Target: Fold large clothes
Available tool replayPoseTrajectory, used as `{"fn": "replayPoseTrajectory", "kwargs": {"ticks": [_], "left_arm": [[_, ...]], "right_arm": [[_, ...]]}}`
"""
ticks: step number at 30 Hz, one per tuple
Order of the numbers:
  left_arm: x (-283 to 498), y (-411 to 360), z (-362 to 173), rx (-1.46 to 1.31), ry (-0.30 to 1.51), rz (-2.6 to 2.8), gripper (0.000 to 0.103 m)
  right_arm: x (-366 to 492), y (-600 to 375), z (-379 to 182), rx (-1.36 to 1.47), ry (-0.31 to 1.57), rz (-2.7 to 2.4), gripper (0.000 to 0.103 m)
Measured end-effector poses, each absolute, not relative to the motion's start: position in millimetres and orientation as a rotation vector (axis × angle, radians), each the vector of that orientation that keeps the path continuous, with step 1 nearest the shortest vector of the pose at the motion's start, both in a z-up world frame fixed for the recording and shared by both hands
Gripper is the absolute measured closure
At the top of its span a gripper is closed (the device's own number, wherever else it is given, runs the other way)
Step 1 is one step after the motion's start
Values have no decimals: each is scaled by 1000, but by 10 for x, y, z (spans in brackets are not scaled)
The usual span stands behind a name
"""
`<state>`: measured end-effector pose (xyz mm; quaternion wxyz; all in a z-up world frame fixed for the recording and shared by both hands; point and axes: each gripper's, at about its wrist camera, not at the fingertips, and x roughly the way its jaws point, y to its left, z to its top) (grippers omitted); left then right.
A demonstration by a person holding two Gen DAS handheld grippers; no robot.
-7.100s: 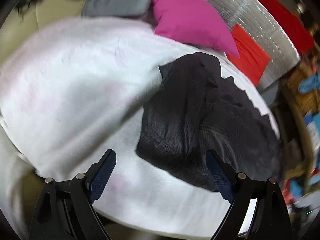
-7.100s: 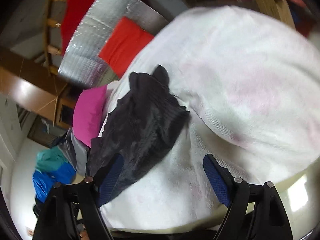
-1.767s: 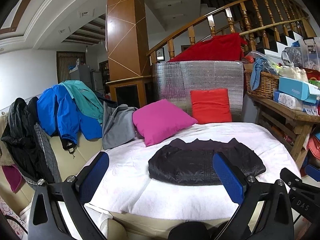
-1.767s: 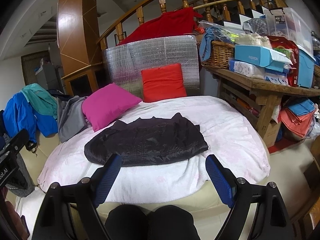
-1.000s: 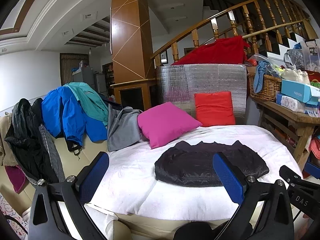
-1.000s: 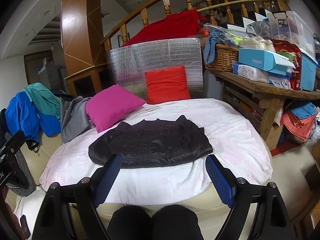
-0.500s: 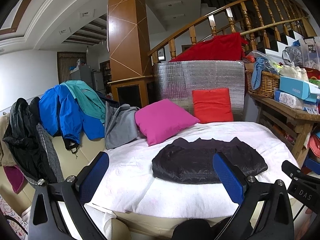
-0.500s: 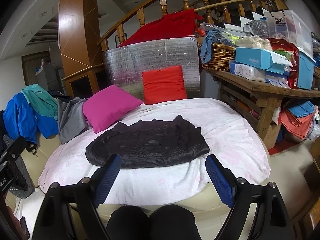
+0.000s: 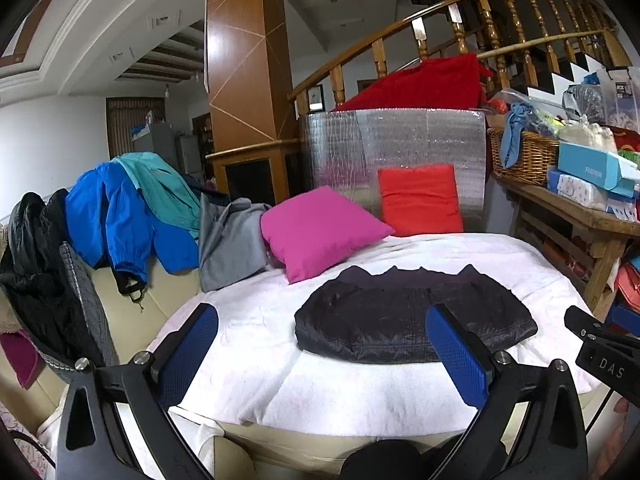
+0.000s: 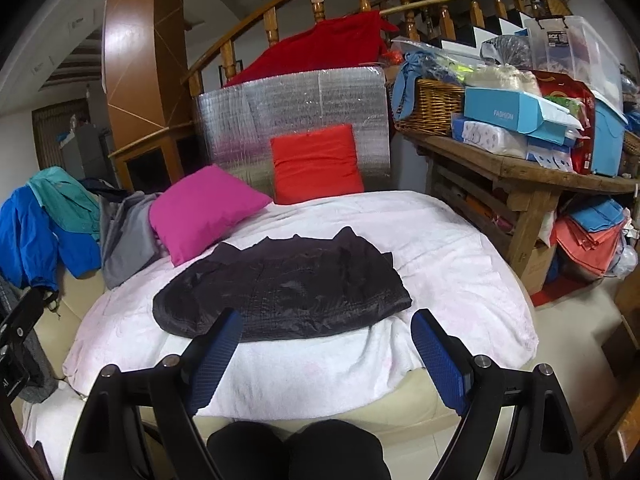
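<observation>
Two grippers hang back from the bed, both with blue-padded fingers spread wide and holding nothing — the left gripper [image 9: 322,344] and the right gripper [image 10: 326,350]; the folded black quilted jacket [image 10: 280,292] lies flat on the white fluffy blanket [image 10: 452,264], well beyond either set of tips; a magenta square cushion [image 10: 204,208] sits just behind it, a red cushion [image 10: 316,164] leans on the silver foil panel [image 10: 296,100]; blue and teal jackets [image 9: 124,212] drape over the cream sofa [image 9: 108,288] at the left.
</observation>
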<state>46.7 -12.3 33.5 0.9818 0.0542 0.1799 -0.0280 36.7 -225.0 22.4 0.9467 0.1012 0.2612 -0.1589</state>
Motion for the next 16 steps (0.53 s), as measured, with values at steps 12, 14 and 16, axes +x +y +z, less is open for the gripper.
{"fn": "replayPoseTrajectory", "kwargs": {"ticks": [12, 14, 16], "left_arm": [[847, -175, 262, 95, 400, -74, 0], [956, -167, 244, 79, 411, -117, 0], [1141, -125, 205, 58, 449, -156, 0]], "right_arm": [[784, -2280, 177, 188, 572, -312, 14], [865, -2323, 155, 188, 582, -312, 14], [968, -2448, 116, 209, 595, -285, 14]]}}
